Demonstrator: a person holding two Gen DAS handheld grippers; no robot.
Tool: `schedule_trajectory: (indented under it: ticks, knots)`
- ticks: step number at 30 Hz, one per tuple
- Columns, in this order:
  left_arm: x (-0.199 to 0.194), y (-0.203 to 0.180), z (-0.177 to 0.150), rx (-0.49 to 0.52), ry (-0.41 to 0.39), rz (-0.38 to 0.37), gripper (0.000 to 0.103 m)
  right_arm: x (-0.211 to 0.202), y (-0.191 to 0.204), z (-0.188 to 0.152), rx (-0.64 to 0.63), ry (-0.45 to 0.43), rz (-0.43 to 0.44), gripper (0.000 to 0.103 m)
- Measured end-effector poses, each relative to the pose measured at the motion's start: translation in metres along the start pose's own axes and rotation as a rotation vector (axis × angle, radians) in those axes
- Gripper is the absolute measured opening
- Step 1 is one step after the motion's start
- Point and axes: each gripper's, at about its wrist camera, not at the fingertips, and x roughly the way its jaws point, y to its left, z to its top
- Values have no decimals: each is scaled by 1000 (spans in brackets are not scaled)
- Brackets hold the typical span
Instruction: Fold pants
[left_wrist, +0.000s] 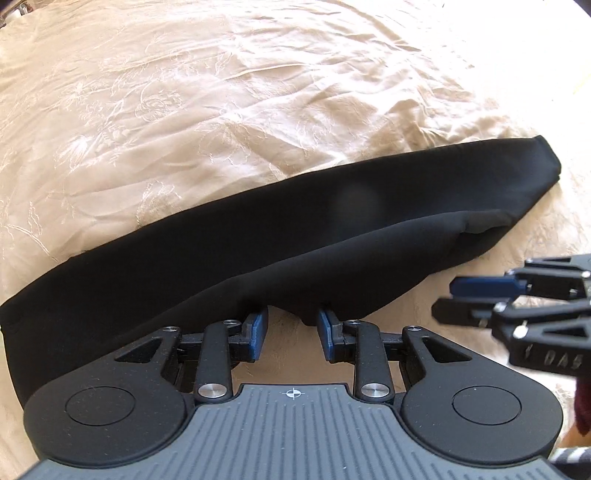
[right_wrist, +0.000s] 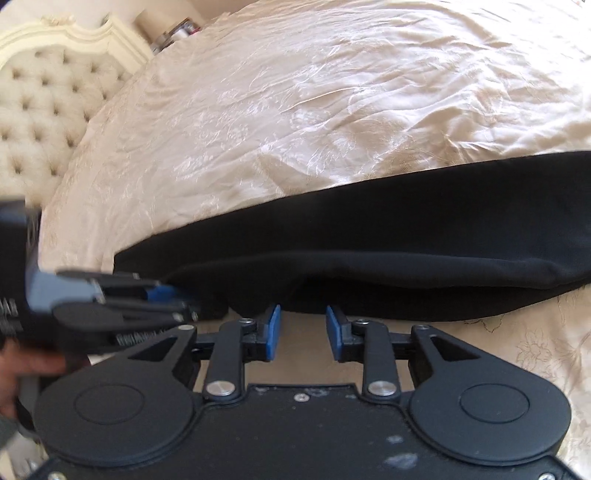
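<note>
Left to right, so my left claw first: jaws are sitting partly open w/ nothing pinched, a dip of the near hem is hanging right btwn the blue pads. The black pants are lying on the bed, already folded into one long strip, long axis running left-right across in front of both claws. My right claw is also standing open and empty, just short of the same near edge. Both are abt equally near imo, left maybe closer.
</note>
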Motion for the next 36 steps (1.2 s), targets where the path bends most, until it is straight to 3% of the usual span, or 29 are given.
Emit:
schedule_trajectory:
  ticks: [4,14,15,16,17,20,24,27,30,32,35,36]
  knots:
    - [-3,-1,5,15,3,-9,29,19,21,-15,-132,-4,-20,33]
    - [-9,7,5,-6,0,-23,29,45,64,-8,-358,-70,-18,33]
    - [-11,8,5,-14,-2,-25,29,47,63,-6,-344,-65,-20,31]
    - [-14,10,5,-20,-4,-31,29,47,61,-2,-308,-43,-7,14]
    - [-18,12,4,-25,-10,-34,29,45,56,3,-253,-15,29,6]
    - [-34,16,-1,-39,-37,-35,31,24,42,11,-98,26,124,6]
    - [-41,22,-12,-74,-50,15,41,2,28,9,45,133,207,6]
    - [-28,25,-21,-94,-3,28,41,17,16,-5,165,262,230,2]
    - [-10,20,-31,-63,52,56,41,35,9,-27,214,368,134,2]
    - [-3,17,-39,-18,77,97,41,30,12,-33,174,345,99,3]
    - [12,17,-51,9,118,118,42,1,30,-32,68,219,95,16]
    - [18,19,-54,11,141,124,42,-8,38,-31,19,175,78,25]
